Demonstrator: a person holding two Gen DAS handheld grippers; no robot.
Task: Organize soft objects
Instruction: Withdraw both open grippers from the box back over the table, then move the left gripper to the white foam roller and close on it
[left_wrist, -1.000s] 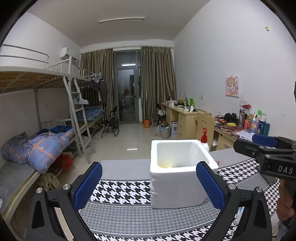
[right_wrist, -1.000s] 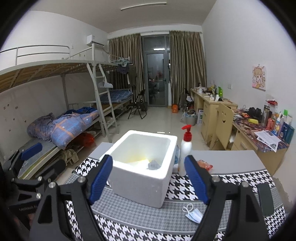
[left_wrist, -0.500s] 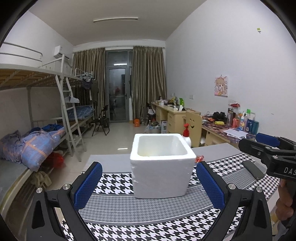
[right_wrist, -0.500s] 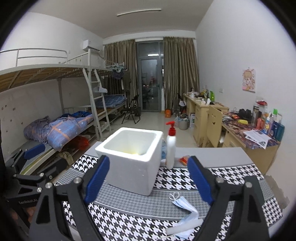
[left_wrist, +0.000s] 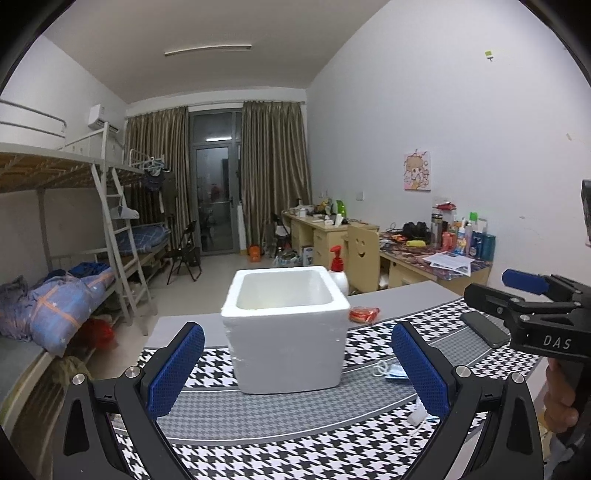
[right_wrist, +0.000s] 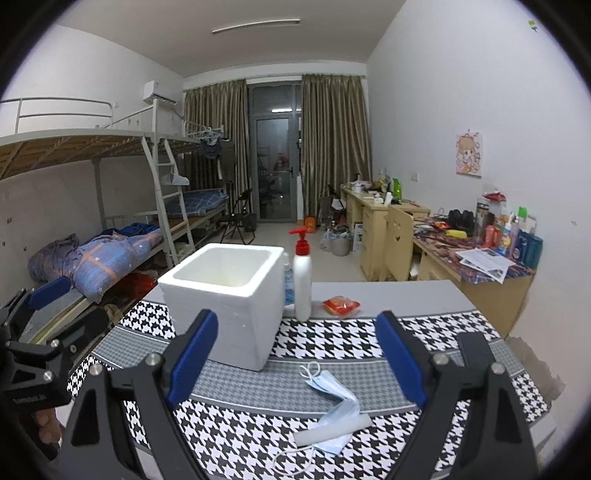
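**Operator:** What is the work area?

**Guide:** You stand in a dormitory room, bunk beds on the left, desks along the right wall. Before you is a table (right_wrist: 388, 291) under a houndstooth cloth (right_wrist: 332, 339). A white foam box (right_wrist: 225, 299) stands open-topped at the far left of the cloth.

**Operator:** Where is the item to be sorted?

**Guide:** A blue face mask (right_wrist: 332, 397) lies crumpled on the near cloth, right of the box and apart from it, partly draped over a small white cylinder (right_wrist: 332, 432). Judge it as very light, limp and non-fragile; the ear loops will trail and may snag. Take hold of the bunched pleated middle, not a loop.

**Operator:** State of the claws?

**Guide:** Your right gripper (right_wrist: 295, 354) has just been opening; its jaws stand wide with nothing between them, the mask just below. Your left gripper (left_wrist: 295, 365) is likewise spread wide and empty, framing the box.

**Operator:** Obstructions?

**Guide:** A red-topped pump bottle (right_wrist: 302, 275) stands just beside the far right of the box, with an orange packet (right_wrist: 341, 304) near it. A dark phone (left_wrist: 484, 328) lies at the right. Avoid tipping the bottle when you carry toward the box.
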